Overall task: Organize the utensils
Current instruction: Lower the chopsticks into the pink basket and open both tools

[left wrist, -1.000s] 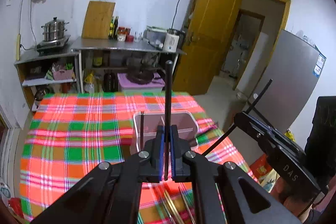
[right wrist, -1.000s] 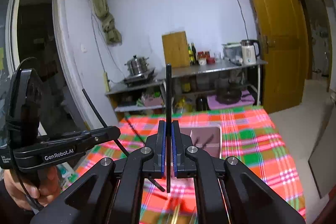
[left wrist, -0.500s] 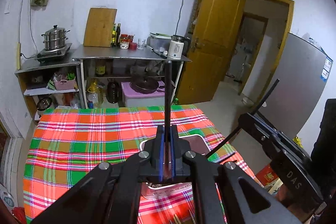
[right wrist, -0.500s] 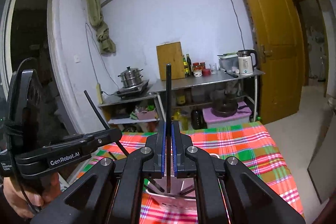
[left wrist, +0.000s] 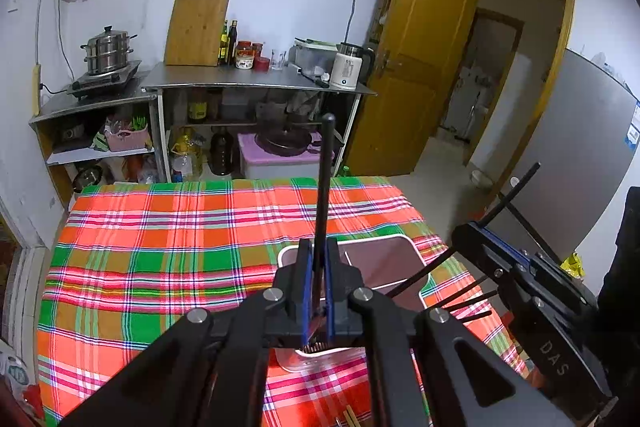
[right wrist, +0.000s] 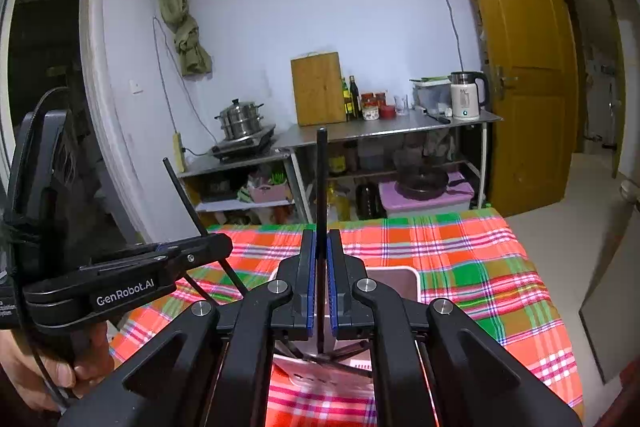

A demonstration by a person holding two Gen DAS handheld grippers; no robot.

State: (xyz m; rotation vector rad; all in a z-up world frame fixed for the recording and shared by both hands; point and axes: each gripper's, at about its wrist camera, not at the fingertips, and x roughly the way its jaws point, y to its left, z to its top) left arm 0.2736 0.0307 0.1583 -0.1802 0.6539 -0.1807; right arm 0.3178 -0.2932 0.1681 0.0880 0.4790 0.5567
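My left gripper [left wrist: 316, 255] is shut on a black chopstick [left wrist: 325, 179] that stands upright between its blue pads. My right gripper [right wrist: 319, 247] is shut on another black chopstick [right wrist: 321, 183], also upright. Both hover over a white utensil holder [left wrist: 404, 247] on the plaid tablecloth [left wrist: 160, 251]; the holder also shows in the right wrist view [right wrist: 396, 279]. Several black chopsticks [left wrist: 464, 301] lean out of it. The right gripper shows at the right of the left wrist view [left wrist: 476, 231], the left gripper at the left of the right wrist view [right wrist: 224, 243].
Light wooden chopsticks [left wrist: 348, 419] lie on the cloth near the table's front edge. Behind the table stand a steel counter [left wrist: 256, 79] with a kettle [left wrist: 350, 71], cutting board [left wrist: 198, 27] and steamer pot [left wrist: 107, 53]. An open wooden door [left wrist: 416, 75] and a grey fridge [left wrist: 580, 155] stand at right.
Both grippers, each still holding its chopstick, pulled back and tilted up over the holder. The view now shows more of the room and less of the table front.
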